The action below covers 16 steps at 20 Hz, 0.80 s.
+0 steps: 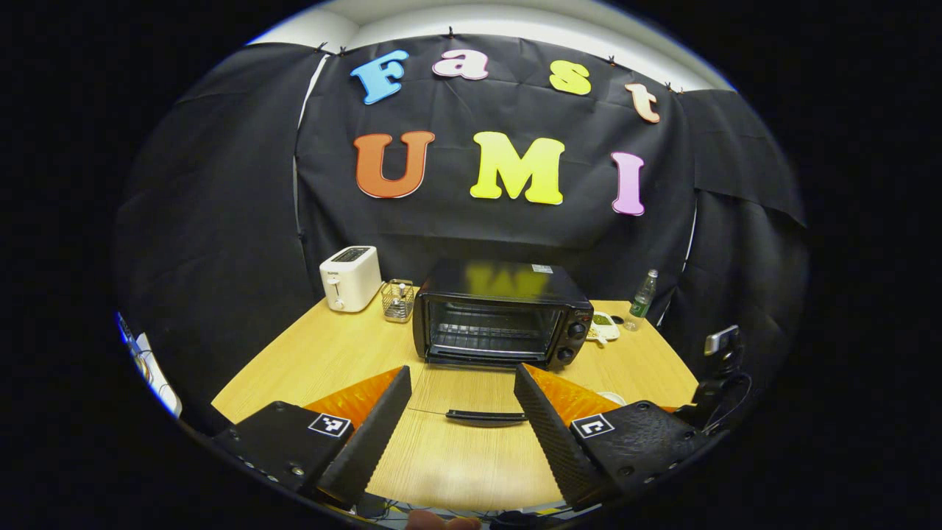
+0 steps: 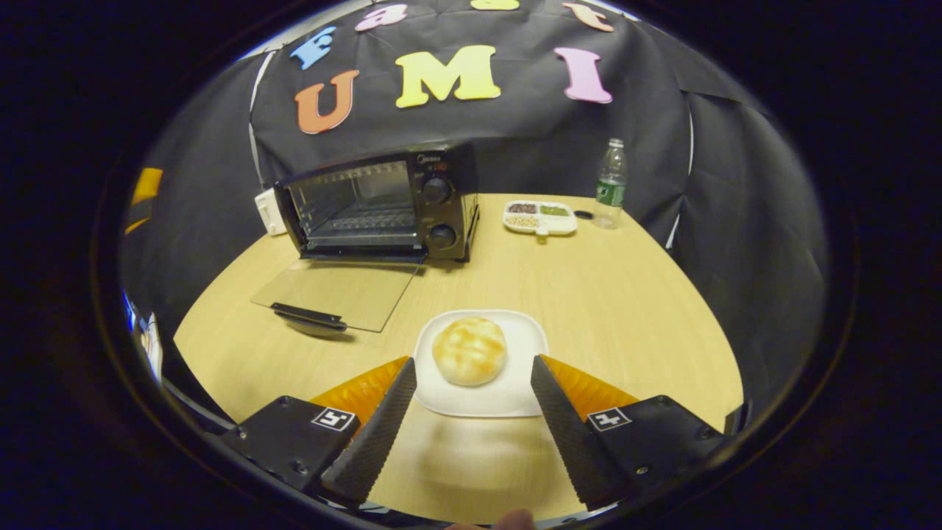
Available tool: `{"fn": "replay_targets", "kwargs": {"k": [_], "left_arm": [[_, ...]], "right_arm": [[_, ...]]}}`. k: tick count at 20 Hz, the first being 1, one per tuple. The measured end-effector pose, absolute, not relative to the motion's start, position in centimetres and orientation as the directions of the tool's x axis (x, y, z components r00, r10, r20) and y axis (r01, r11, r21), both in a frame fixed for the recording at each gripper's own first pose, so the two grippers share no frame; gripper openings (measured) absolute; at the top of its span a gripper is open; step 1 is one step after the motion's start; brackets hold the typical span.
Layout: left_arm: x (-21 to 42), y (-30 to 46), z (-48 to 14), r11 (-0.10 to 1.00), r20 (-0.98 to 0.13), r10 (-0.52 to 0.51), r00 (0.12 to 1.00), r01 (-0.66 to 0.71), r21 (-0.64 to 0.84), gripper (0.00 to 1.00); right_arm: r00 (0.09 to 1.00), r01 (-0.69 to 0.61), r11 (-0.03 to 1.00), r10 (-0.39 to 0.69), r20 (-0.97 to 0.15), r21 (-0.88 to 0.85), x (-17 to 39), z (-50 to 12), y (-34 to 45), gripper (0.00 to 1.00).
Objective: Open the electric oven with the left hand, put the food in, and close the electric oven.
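— Nearest the right gripper [image 2: 471, 412]: fingers spread wide, clamped on nothing, hovering over the near edge of the white plate [image 2: 515, 394] with the bun [image 2: 469, 350] on it.

— And the left gripper [image 1: 460, 416]?

— Also parted and empty, facing the oven door handle [image 1: 486, 417], seemingly just short of it, not touching.

— State of the electric oven [image 1: 500, 313]?

— Open. Glass door [image 2: 338, 291] folded flat onto the wooden table [image 2: 625, 294], rack bare inside.

— So, step in hand?

— Likely loading the food; opening looks finished.

— Next move?

— Probably closing the right fingers on plate or bun, then carrying it left and forward, over the lowered door, onto the rack. Worth keeping level, clear of the door edge.

— Nearby clutter?

— Toaster [image 1: 350, 277], snack tray [image 2: 539, 218], bottle [image 2: 610, 184], all well apart from the path.
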<state>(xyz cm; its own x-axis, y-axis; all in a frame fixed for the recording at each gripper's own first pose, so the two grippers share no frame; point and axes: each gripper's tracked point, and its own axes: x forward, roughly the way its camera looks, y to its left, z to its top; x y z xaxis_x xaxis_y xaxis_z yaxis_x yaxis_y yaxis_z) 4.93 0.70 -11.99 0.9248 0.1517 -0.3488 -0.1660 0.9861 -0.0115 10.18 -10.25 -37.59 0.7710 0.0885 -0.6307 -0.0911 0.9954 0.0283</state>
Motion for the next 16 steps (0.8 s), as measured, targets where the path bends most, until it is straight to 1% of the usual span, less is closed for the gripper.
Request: {"fn": "replay_targets", "kwargs": {"k": [5,10,13,14,15,16], "left_arm": [[4.0,1.6,-10.9,0.975,-0.350,0.213,0.912,-0.220,0.021,0.93],[4.2,1.5,-10.5,0.959,-0.351,0.274,0.895,-0.280,0.034,0.93],[4.4,0.8,-10.6,0.955,-0.354,0.287,0.890,-0.294,0.034,0.93],[4.5,0.6,-10.8,0.955,-0.358,0.286,0.889,-0.294,0.034,0.93],[4.6,0.3,-11.0,0.957,-0.365,0.280,0.888,-0.290,0.030,0.93],[4.8,0.1,-11.3,0.959,-0.372,0.271,0.888,-0.283,0.024,0.93]], "right_arm": [[0.744,-0.101,0.995,0.078,-0.664,0.003,12.1,-40.9,-10.3,0.99],[0.713,-0.123,0.992,0.110,-0.692,0.031,13.2,-42.8,-10.3,0.99],[0.705,-0.135,0.990,0.132,-0.697,0.051,13.3,-42.8,-10.1,0.89],[0.703,-0.136,0.989,0.135,-0.698,0.054,13.3,-42.9,-10.1,0.81],[0.700,-0.131,0.990,0.135,-0.701,0.059,13.3,-42.7,-10.2,0.78],[0.701,-0.119,0.991,0.132,-0.701,0.068,13.3,-42.5,-10.4,0.72]]}}
